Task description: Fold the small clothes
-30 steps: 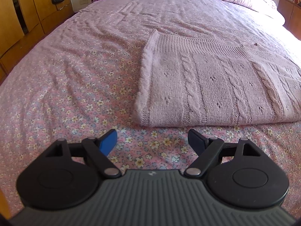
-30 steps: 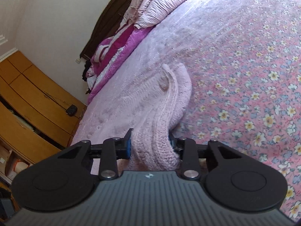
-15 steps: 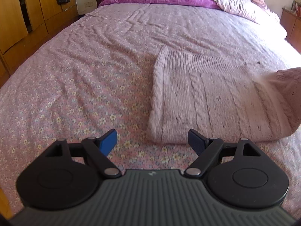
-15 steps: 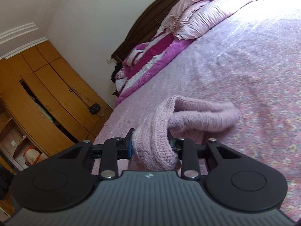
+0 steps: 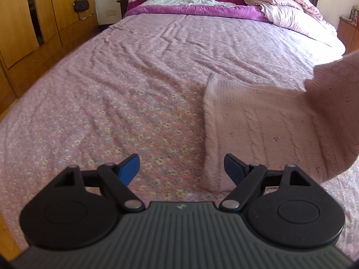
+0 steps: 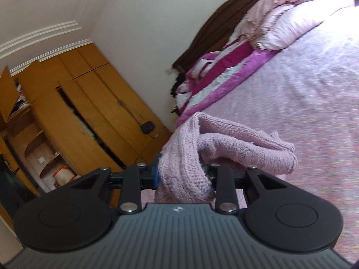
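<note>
A pale pink cable-knit sweater [image 5: 264, 121] lies on the floral bedspread [image 5: 134, 103], its right part lifted off the bed at the right edge of the left wrist view. My left gripper [image 5: 181, 168] is open and empty, low over the bedspread just left of the sweater's near left corner. My right gripper [image 6: 182, 174] is shut on a bunched edge of the sweater [image 6: 224, 143] and holds it up above the bed, the cloth drooping forward from the jaws.
Folded magenta and white blankets [image 5: 190, 0] and pink pillows [image 5: 289, 11] lie at the head of the bed. Wooden wardrobes [image 5: 33, 15] stand along the left side, one door ajar [image 6: 74, 116]. A wooden nightstand [image 5: 350, 29] stands at far right.
My right gripper has lifted the sweater's edge well up off the bed and tilted upward. The left gripper has drawn back and shifted left, still open; the sweater's right side now hangs raised.
</note>
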`<action>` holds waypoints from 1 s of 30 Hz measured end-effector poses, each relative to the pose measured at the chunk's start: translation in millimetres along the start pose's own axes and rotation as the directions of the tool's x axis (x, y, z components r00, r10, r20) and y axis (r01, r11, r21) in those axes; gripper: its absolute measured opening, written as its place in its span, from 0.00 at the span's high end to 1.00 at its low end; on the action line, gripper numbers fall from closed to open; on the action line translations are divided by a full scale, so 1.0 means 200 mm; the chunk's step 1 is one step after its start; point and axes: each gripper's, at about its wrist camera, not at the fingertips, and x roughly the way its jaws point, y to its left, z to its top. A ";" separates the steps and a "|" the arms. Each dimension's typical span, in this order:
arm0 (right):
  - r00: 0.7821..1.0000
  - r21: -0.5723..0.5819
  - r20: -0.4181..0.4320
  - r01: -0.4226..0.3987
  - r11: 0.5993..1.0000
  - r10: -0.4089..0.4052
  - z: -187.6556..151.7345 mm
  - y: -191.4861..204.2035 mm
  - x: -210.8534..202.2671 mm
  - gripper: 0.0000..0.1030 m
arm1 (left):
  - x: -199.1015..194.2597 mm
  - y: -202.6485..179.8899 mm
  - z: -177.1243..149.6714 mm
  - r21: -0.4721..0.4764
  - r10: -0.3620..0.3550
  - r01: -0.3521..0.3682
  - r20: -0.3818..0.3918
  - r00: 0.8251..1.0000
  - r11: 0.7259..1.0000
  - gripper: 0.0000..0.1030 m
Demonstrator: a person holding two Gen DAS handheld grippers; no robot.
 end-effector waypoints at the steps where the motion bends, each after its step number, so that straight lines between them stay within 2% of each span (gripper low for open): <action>1: 1.000 -0.007 -0.006 -0.013 1.000 0.013 -0.01 0.03 0.03 0.68 | 0.00 0.01 0.00 0.003 0.004 -0.004 0.002 1.000 1.000 0.19; 6: 0.996 -0.056 -0.077 -0.057 0.997 0.053 -0.09 0.22 0.19 0.69 | -0.01 0.09 0.01 0.002 0.024 -0.024 0.012 1.000 1.000 0.19; 10: 0.982 -0.109 -0.183 -0.066 0.992 0.046 -0.25 0.35 0.35 0.68 | 0.00 0.15 0.00 -0.011 0.029 -0.029 0.009 1.000 1.000 0.19; 15: 0.941 -0.193 -0.337 -0.071 0.979 0.002 -0.51 0.46 0.56 0.68 | 0.03 0.22 -0.03 -0.027 0.033 -0.033 -0.003 0.999 0.999 0.19; 19: 0.905 -0.281 -0.419 -0.052 0.958 -0.074 -0.71 0.52 0.66 0.64 | 0.05 0.26 -0.03 -0.030 0.035 -0.035 -0.004 0.999 0.999 0.19; 20: 0.906 -0.299 -0.416 -0.055 0.953 -0.078 -0.76 0.54 0.66 0.63 | 0.05 0.26 -0.03 -0.030 0.033 -0.033 -0.001 0.999 0.999 0.19; 22: 0.911 -0.319 -0.406 -0.065 0.946 -0.075 -0.79 0.56 0.65 0.50 | 0.05 0.26 -0.02 -0.031 0.028 -0.027 0.007 1.000 0.999 0.19; 24: 0.910 -0.304 -0.409 -0.071 0.950 -0.063 -0.79 0.57 0.62 0.42 | 0.04 0.26 -0.01 -0.032 0.016 -0.015 0.021 1.000 0.999 0.19; 30: 0.925 -0.282 -0.375 -0.060 0.958 -0.052 -0.71 0.56 0.49 0.33 | 0.01 0.19 0.05 -0.013 -0.054 0.055 0.071 0.996 0.998 0.19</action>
